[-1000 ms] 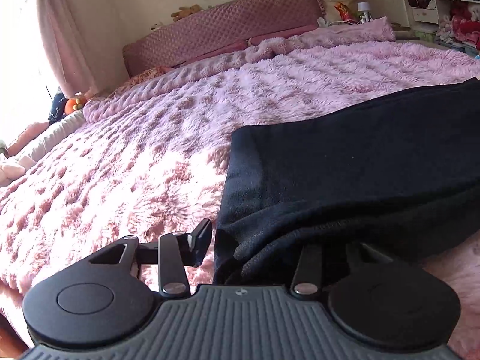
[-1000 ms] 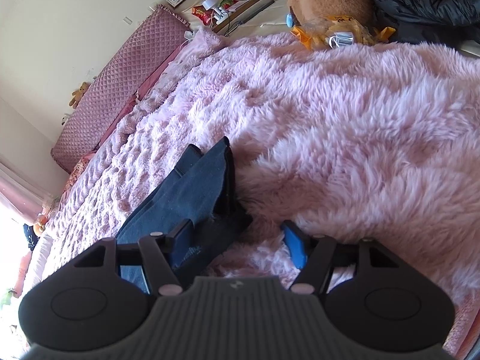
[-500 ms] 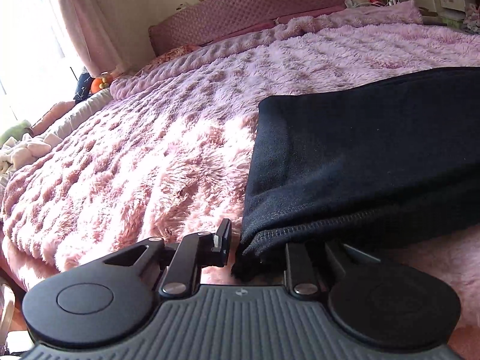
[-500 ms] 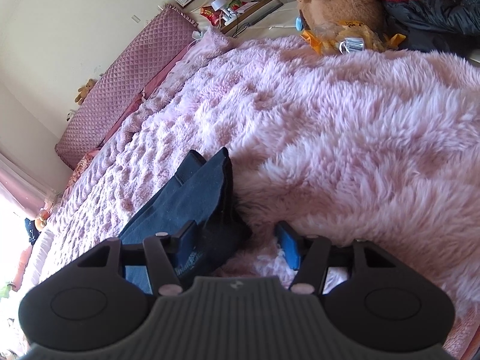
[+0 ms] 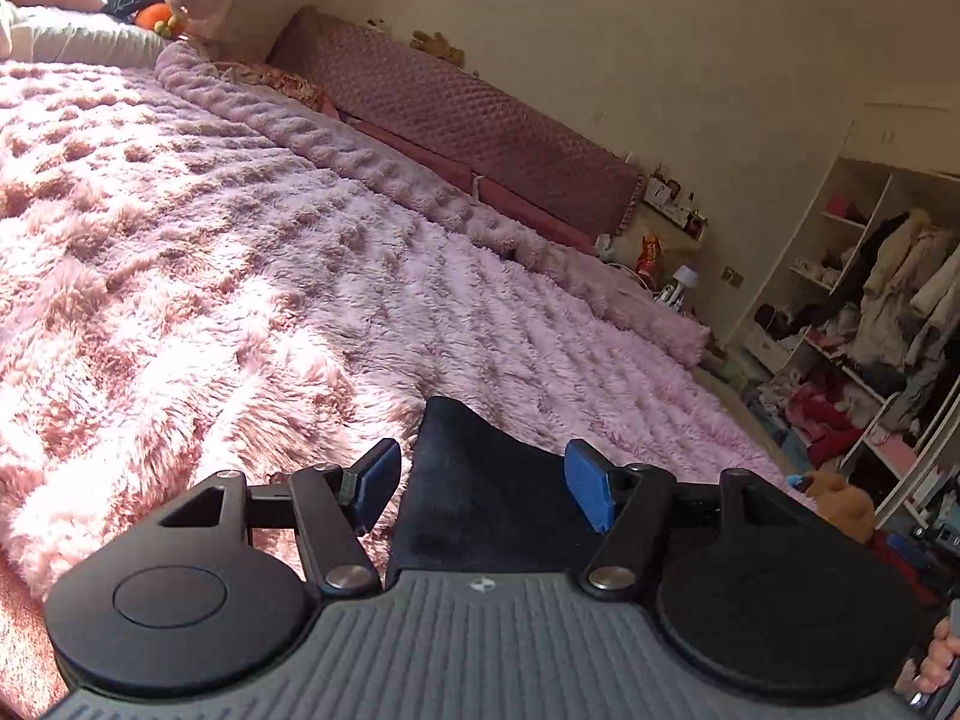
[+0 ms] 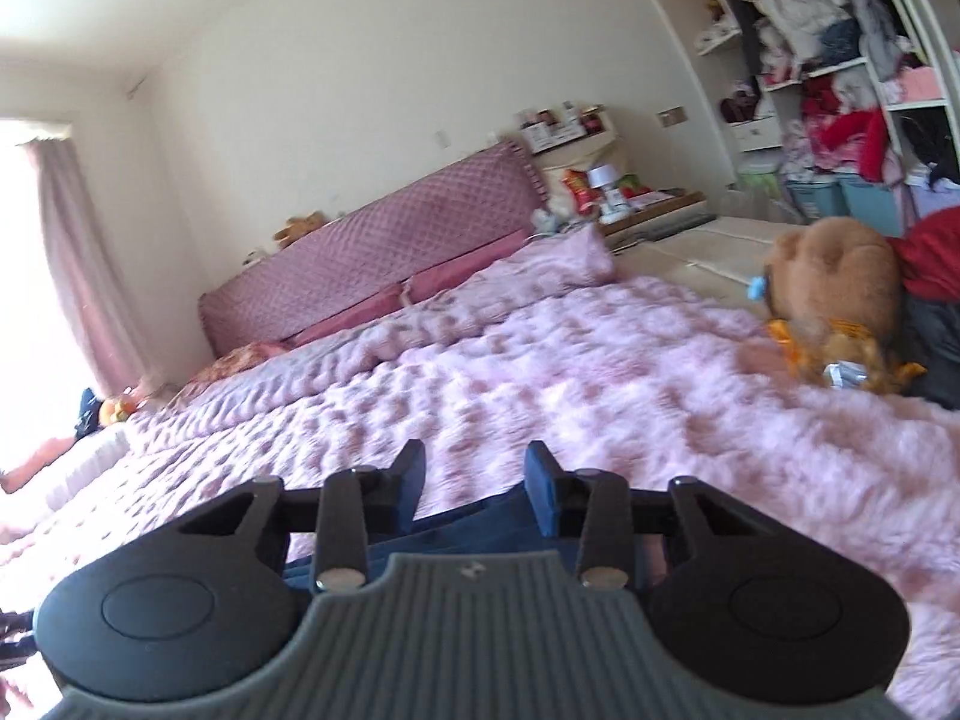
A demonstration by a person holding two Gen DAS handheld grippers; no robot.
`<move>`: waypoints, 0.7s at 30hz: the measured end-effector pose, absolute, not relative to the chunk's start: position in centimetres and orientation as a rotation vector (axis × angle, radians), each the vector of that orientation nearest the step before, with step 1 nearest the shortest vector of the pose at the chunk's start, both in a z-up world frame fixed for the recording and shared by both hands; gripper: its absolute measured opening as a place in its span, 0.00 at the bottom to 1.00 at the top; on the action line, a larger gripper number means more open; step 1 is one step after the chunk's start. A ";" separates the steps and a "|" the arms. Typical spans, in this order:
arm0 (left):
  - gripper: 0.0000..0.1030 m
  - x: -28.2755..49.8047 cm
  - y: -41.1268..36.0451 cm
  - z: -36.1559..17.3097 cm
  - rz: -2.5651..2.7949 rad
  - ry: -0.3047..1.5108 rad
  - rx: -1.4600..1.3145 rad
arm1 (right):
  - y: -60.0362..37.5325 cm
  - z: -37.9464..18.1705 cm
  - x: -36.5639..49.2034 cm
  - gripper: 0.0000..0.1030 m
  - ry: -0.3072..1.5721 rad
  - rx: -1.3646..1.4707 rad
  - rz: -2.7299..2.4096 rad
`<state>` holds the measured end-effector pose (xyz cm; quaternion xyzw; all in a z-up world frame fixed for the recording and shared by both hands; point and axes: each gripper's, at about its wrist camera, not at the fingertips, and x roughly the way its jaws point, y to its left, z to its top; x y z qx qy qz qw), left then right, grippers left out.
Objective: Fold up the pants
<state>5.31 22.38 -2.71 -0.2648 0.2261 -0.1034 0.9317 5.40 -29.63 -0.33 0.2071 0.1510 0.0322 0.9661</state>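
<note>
Pants [image 5: 480, 498] dark navy, folded flat on pink blanket [image 5: 252, 276]; both jaws open.

Left gripper [image 5: 482, 483] hovers with its blue pads spread wide, right gripper [image 6: 474, 483] held level, jaws parted, nothing pinched between either pair.

Home bedroom: bed [image 6: 600, 396], headboard [image 6: 372, 276], open wardrobe [image 6: 840, 60].

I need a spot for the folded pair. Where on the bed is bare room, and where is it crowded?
The pink blanket lies bare from the dark pants under the left tool up to the rolled quilt edge by the headboard. Crowded: the far side, where the brown plush toy and the red clothing sit.
</note>
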 end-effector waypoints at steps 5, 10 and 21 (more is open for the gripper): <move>0.72 9.4 25.8 -4.9 -0.243 0.614 -0.755 | -20.7 -0.6 10.7 0.23 0.506 0.321 0.238; 0.71 14.0 22.8 -9.1 -0.382 0.897 -0.648 | -13.8 -4.4 16.1 0.19 0.700 0.275 0.303; 0.75 15.3 23.1 -11.3 -0.398 0.974 -0.667 | -10.6 -6.8 23.2 0.00 0.746 0.247 0.192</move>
